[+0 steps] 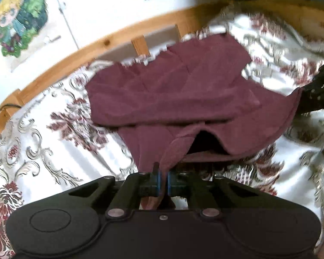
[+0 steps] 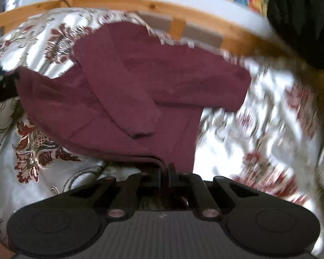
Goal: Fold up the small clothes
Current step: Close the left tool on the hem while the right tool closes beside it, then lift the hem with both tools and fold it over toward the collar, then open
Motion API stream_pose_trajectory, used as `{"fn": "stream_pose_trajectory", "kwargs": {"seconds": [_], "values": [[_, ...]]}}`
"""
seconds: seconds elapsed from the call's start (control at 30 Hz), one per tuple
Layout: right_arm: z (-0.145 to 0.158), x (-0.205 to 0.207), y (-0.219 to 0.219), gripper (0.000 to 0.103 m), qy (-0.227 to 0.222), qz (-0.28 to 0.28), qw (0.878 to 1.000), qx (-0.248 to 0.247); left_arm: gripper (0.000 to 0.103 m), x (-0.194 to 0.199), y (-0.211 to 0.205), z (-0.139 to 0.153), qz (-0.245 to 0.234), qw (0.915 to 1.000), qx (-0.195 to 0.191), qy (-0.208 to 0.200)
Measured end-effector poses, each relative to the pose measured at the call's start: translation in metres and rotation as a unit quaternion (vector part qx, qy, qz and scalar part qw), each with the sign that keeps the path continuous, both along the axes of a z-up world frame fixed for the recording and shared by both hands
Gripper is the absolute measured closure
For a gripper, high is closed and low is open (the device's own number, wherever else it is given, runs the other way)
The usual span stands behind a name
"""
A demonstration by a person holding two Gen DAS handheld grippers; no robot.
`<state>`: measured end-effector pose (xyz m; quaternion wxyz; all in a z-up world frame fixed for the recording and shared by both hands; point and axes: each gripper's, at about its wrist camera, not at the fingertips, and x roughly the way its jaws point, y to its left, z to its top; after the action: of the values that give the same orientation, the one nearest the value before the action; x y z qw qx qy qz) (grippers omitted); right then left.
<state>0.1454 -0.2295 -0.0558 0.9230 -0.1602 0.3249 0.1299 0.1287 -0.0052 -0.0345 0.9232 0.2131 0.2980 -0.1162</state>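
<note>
A small maroon long-sleeved top point(image 1: 172, 90) lies on a floral white bedspread point(image 1: 43, 129), its sleeves folded across the body. My left gripper point(image 1: 163, 177) is shut on the near hem of the top, which lifts off the bed. My right gripper point(image 2: 166, 172) is shut on the other near corner of the top point(image 2: 140, 82). The right gripper also shows at the right edge of the left wrist view point(image 1: 313, 95), pinching the cloth. The left gripper shows at the left edge of the right wrist view point(image 2: 0, 82). Both views are motion blurred.
A wooden bed rail point(image 1: 97, 45) curves along the far side of the bed, also in the right wrist view point(image 2: 140, 3). A white wall with cartoon pictures point(image 1: 17, 17) stands behind it. A dark bulky object point(image 2: 302, 17) sits at the far right.
</note>
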Motion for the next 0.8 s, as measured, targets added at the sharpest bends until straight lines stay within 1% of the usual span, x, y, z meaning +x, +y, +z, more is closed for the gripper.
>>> {"fn": "stream_pose_trajectory", "kwargs": {"seconds": [0.13, 0.23, 0.3, 0.4, 0.5, 0.57, 0.63, 0.7, 0.73, 0.8], "values": [[0.031, -0.032, -0.005, 0.097, -0.036, 0.006, 0.999, 0.010, 0.099, -0.026, 0.003, 0.026, -0.022, 0.9994, -0.003, -0.026], [0.055, -0.061, -0.013, 0.097, -0.057, 0.011, 0.998, 0.017, 0.099, -0.052, 0.005, 0.046, -0.044, 0.9985, 0.004, -0.032], [0.071, -0.083, -0.019, 0.097, -0.065, 0.018, 0.998, 0.019, 0.099, -0.072, 0.009, 0.058, -0.055, 0.9980, 0.005, -0.030], [0.089, -0.117, -0.027, 0.097, -0.050, 0.035, 0.998, 0.033, 0.099, -0.104, 0.019, 0.077, -0.071, 0.9973, -0.007, -0.017], [0.105, -0.153, -0.033, 0.097, -0.025, 0.054, 0.997, 0.040, 0.099, -0.136, 0.030, 0.095, -0.084, 0.9958, -0.032, 0.013], [0.115, -0.172, -0.039, 0.097, -0.008, 0.065, 0.996, 0.054, 0.098, -0.153, 0.033, 0.103, -0.092, 0.9944, -0.044, 0.026], [0.122, -0.182, -0.041, 0.097, -0.003, 0.068, 0.996, 0.062, 0.098, -0.158, 0.035, 0.106, -0.092, 0.9934, -0.057, 0.037], [0.124, -0.181, -0.041, 0.097, -0.011, 0.067, 0.996, 0.057, 0.098, -0.149, 0.036, 0.109, -0.081, 0.9925, -0.079, 0.047], [0.124, -0.178, -0.038, 0.097, -0.021, 0.063, 0.997, 0.050, 0.098, -0.142, 0.036, 0.110, -0.074, 0.9930, -0.081, 0.043], [0.122, -0.161, -0.033, 0.097, -0.048, 0.053, 0.997, 0.033, 0.098, -0.123, 0.033, 0.113, -0.059, 0.9954, -0.070, 0.028]]}}
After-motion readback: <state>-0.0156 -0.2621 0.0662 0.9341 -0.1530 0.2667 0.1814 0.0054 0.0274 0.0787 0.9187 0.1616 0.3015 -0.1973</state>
